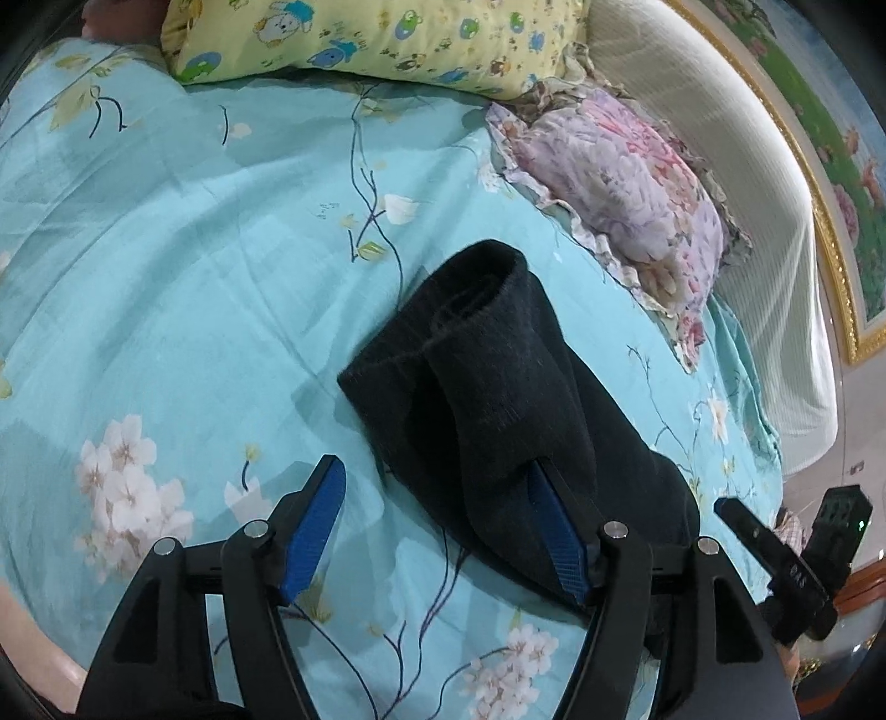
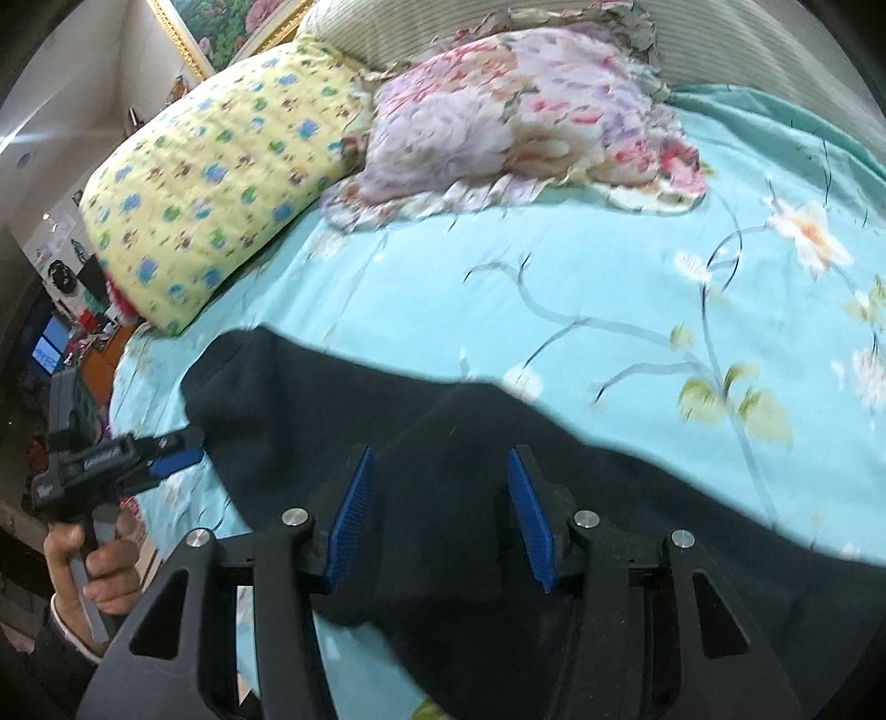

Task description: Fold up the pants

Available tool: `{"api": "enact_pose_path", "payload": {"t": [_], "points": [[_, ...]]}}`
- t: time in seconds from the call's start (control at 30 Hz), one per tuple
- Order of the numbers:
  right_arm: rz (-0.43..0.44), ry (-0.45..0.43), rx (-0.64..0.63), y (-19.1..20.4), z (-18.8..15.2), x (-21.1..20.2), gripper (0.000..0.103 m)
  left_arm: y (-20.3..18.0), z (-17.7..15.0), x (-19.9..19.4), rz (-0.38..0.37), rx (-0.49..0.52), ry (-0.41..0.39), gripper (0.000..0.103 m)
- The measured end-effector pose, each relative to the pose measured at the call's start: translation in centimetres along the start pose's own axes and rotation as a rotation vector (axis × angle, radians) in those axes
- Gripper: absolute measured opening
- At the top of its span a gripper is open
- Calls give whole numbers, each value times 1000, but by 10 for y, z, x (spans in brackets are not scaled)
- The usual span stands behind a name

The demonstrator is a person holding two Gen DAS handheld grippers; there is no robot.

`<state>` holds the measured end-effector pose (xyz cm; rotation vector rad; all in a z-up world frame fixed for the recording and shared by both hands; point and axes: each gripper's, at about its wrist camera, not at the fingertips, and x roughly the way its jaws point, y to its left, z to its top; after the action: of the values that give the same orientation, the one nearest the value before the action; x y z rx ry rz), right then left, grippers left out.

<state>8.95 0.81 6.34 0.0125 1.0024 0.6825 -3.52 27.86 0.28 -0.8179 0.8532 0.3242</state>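
Note:
Black pants (image 1: 498,399) lie folded in a thick bundle on the turquoise flowered bedsheet (image 1: 183,288). My left gripper (image 1: 437,476) is open; its right finger touches the near edge of the bundle, its left finger is over bare sheet. In the right wrist view the pants (image 2: 470,443) spread dark across the lower half. My right gripper (image 2: 440,465) is open, its fingers just above the fabric, holding nothing. The left gripper also shows in the right wrist view (image 2: 177,451), at the pants' left edge, held by a hand.
A yellow cartoon-print pillow (image 1: 376,39) and a pink-purple flowered pillow (image 1: 620,183) lie at the bed's head, against a pale padded headboard (image 1: 736,183). The bed's edge (image 2: 127,376) drops off at left, with room clutter beyond.

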Motion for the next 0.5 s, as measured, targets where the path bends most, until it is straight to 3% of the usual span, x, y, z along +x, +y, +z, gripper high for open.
{"api": "enact_pose_path", "payload": {"t": [0.17,0.5], "points": [[-6,20,-9,-14,28,21,52,4,6,8,4,-10,10,69],[46,244,-96,-26,45,94,51,8,17,28,7,-27,30,69]]}}
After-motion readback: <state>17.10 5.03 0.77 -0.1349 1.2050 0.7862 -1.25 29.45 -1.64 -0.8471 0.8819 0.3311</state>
